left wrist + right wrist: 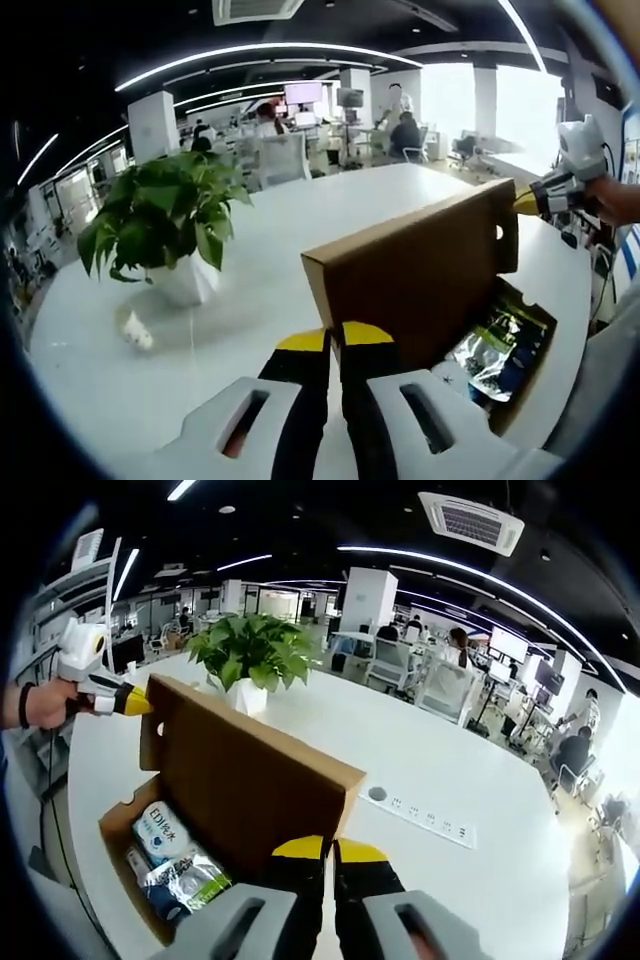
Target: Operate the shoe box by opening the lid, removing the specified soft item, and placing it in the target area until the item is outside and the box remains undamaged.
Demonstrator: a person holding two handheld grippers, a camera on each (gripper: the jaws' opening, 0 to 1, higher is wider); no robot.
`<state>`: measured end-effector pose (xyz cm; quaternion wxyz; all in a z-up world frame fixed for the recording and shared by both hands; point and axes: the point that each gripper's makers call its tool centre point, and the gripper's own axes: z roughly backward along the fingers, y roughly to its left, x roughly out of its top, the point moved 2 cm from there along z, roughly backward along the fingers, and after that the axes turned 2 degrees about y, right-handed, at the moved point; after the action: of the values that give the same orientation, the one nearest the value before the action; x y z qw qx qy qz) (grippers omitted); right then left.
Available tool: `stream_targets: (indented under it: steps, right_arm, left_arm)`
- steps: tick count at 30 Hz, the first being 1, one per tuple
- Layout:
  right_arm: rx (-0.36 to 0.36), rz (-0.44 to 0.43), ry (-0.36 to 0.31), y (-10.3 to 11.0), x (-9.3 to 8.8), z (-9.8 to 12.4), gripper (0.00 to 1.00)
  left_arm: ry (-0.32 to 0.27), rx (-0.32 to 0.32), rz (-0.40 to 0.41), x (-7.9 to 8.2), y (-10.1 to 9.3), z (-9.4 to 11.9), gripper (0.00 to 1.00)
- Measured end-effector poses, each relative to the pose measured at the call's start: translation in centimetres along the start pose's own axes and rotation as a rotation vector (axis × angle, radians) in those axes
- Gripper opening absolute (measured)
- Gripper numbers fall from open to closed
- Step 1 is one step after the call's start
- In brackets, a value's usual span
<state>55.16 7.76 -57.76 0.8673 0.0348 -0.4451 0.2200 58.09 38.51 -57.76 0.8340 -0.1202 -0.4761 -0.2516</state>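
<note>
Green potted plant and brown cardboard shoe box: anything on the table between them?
No. Left gripper view shows bare white table between green potted plant and brown cardboard shoe box.

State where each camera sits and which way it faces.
Left gripper view: rides the left gripper, looking along its yellow-tipped black fingers, seemingly closed on one end of the raised brown cardboard lid; the right gripper and the right hand show at the far end.
Right gripper view: rides the right gripper, facing that lid from the opposite end; the left gripper and the left hand show beyond.
Shared: lid, open cardboard shoe box, leafy green plant in a white pot, white table.
</note>
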Motion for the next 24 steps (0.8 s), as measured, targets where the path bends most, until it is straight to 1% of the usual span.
stream_targets:
  steps: [10, 24]
  right_arm:
    - [0.004, -0.014, 0.012, -0.3, 0.2, -0.8, 0.00]
    - [0.001, -0.001, 0.032, -0.3, 0.5, -1.4, 0.00]
  left_arm:
    - [0.008, 0.000, -0.004, 0.2, 0.4, -0.9, 0.01]
    - [0.020, -0.003, -0.007, 0.4, 0.8, -1.8, 0.01]
